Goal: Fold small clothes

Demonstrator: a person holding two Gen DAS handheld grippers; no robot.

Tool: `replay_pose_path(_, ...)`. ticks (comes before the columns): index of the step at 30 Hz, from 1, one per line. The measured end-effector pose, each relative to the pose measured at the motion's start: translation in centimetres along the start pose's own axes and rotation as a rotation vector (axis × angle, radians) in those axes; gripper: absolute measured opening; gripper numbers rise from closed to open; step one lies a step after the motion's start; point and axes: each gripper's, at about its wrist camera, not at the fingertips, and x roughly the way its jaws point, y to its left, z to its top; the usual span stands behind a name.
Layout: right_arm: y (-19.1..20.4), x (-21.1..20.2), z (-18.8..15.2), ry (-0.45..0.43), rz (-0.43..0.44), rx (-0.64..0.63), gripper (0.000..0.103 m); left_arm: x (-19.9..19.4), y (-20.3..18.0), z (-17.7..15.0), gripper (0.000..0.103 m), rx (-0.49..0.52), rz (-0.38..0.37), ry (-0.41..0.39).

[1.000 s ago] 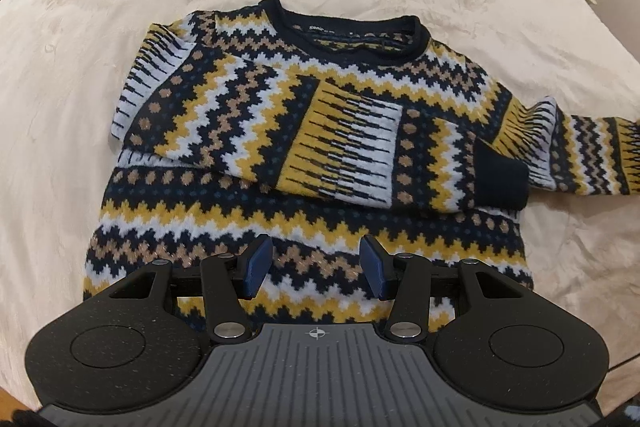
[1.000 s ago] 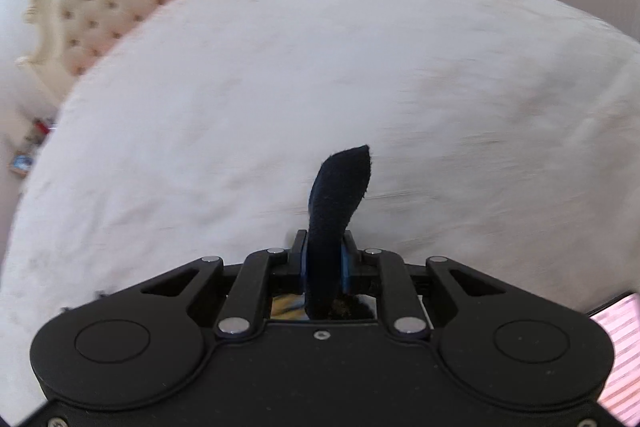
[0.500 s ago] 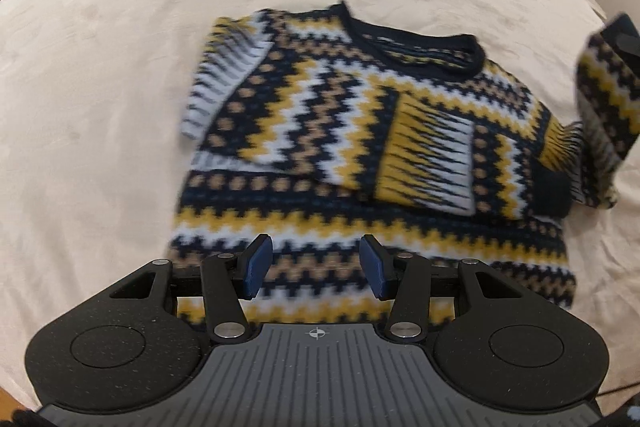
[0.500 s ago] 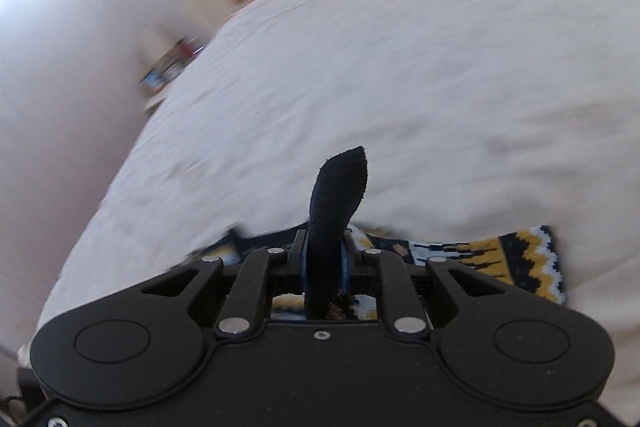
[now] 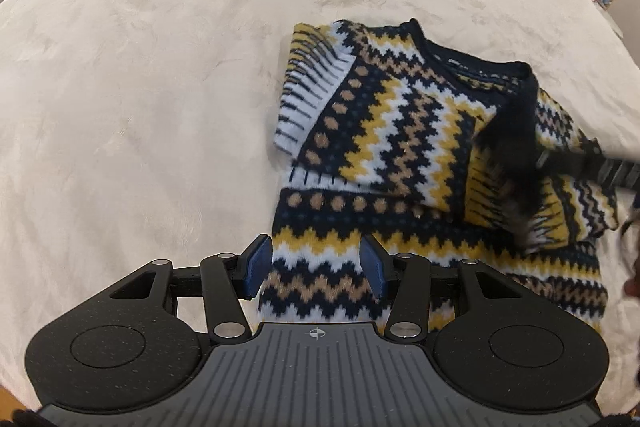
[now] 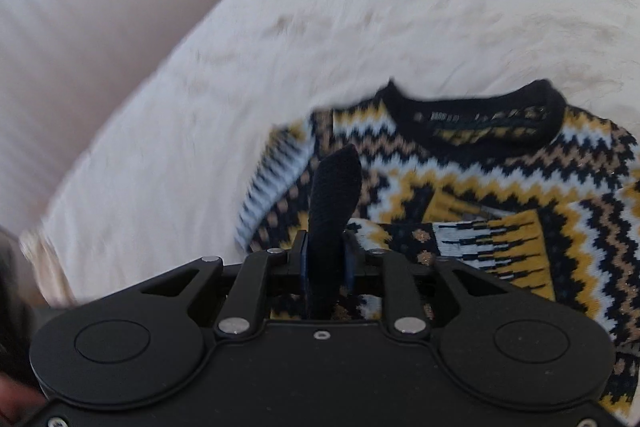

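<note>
We see right gripper (image 6: 326,259) jaws opening, dark sleeve cuff (image 6: 334,187) between pads, hanging over sweater chest just below neckline (image 6: 480,115). Left gripper (image 5: 316,269) spread, empty, above sweater hem. Patterned knit sweater (image 5: 400,147) lies flat on cream bedspread (image 5: 140,107), one sleeve folded across chest.

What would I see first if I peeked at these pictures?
A zigzag sweater in yellow, navy and white lies on the cream bedspread, with one sleeve folded across its chest. The right gripper has the dark cuff of the other sleeve between its jaws, which are opening. The left gripper hovers open over the sweater's bottom edge.
</note>
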Motion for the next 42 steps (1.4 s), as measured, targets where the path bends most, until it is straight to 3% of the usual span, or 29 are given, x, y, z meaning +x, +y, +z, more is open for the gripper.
replay_pose_path(1,0.2,0.5,-0.5,0.017,-0.016,-0.021,0.035,0.1,-0.1,0.3,0.047,0.008,-0.007,-0.001)
replay_pose_path(3,0.5,0.9,-1.4,0.042,-0.044,-0.052,0.056,0.4,-0.4,0.7,0.047,0.022,-0.023,-0.001)
replay_pose_path(4,0.4,1.0,-1.8,0.045,-0.054,-0.063,0.059,0.6,-0.6,1.0,0.047,0.028,-0.032,-0.001)
replay_pose_path(14,-3.4,-1.2,-4.4,0.049,-0.176,-0.060,0.059,4.0,-3.0,2.1,0.047,0.060,-0.098,0.048)
replay_pose_path(24,-7.1,-3.2,-5.9,0.077,-0.218,0.003,0.059,7.9,-3.2,2.3,0.046,0.021,-0.138,0.143)
replay_pose_path(27,-7.7,-3.2,-6.2,0.088,-0.223,0.014,0.059,7.7,-3.1,2.3,0.040,-0.010,-0.130,0.110)
replay_pose_path(29,-8.0,-3.1,-6.4,0.097,-0.226,0.022,0.059,7.6,-3.2,2.2,0.020,0.000,-0.125,0.101)
replay_pose_path(31,-8.3,-3.0,-6.6,0.103,-0.229,0.030,0.059,7.3,-3.3,2.1,0.012,0.015,-0.127,0.084)
replay_pose_path(38,-8.7,-2.8,-7.3,0.116,-0.234,0.044,0.059,4.3,-3.8,2.0,0.008,0.045,-0.136,-0.019)
replay_pose_path(42,-8.9,-3.1,-7.7,0.110,-0.237,0.052,0.059,-0.7,-4.5,3.4,0.007,0.069,-0.178,-0.163)
